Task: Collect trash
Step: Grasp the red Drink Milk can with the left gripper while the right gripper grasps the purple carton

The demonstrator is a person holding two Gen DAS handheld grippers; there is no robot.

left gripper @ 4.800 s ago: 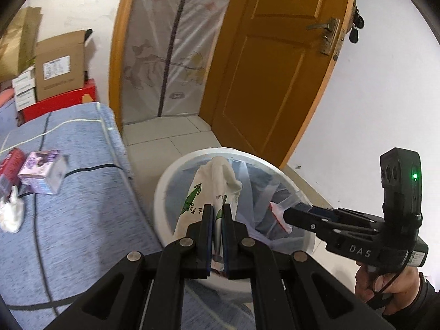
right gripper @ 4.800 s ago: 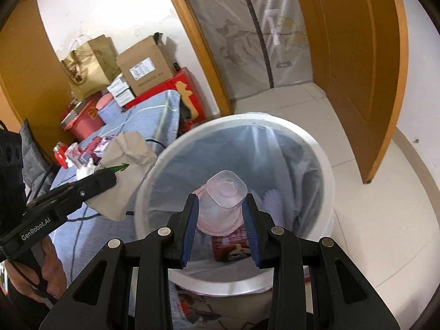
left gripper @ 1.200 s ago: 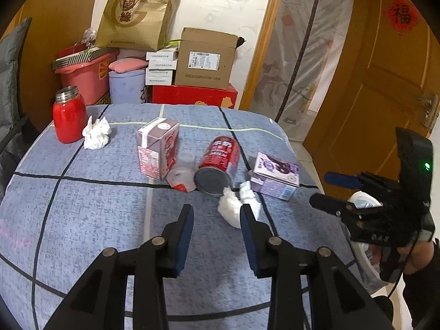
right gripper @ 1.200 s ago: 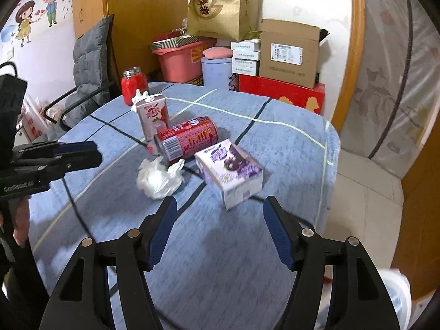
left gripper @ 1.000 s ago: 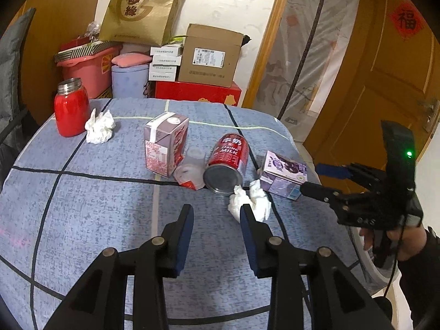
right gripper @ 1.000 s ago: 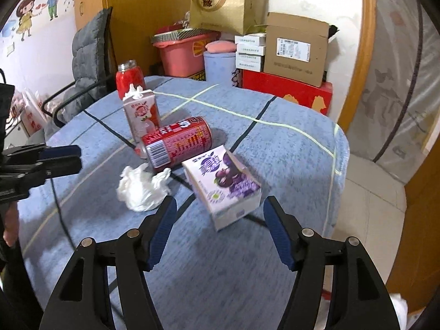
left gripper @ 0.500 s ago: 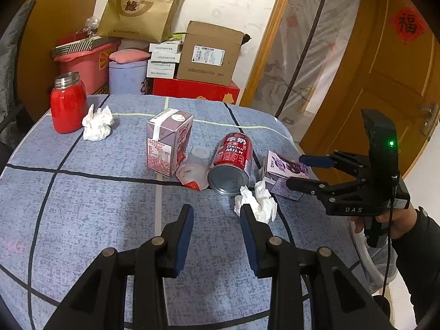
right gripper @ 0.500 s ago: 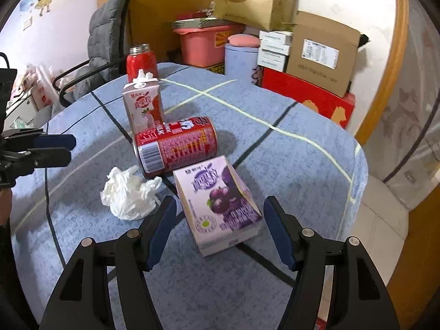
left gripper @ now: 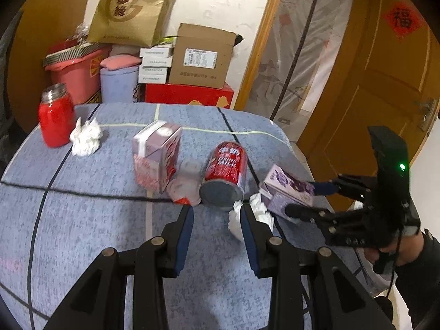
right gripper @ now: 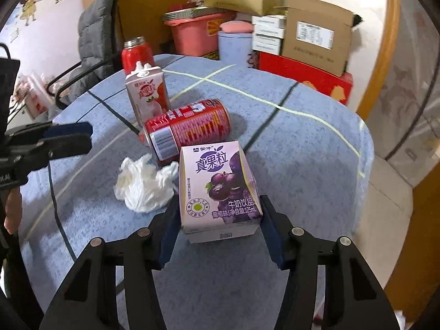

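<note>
The right gripper (right gripper: pixel 220 227) straddles the purple grape milk carton (right gripper: pixel 218 189), fingers (right gripper: pixel 167 228) spread wide on either side and not yet pressing it, as it lies on the blue-clothed tabletop (right gripper: pixel 288 143). The small paperboard box looks light and easily crushed, so a gentle squeeze across its side walls seems best. Just left of the carton sits a crumpled tissue (right gripper: pixel 145 183); behind it, touching, a toppled red can (right gripper: pixel 187 130). The left gripper (left gripper: pixel 217 236) hovers near that tissue, fingers open and empty
</note>
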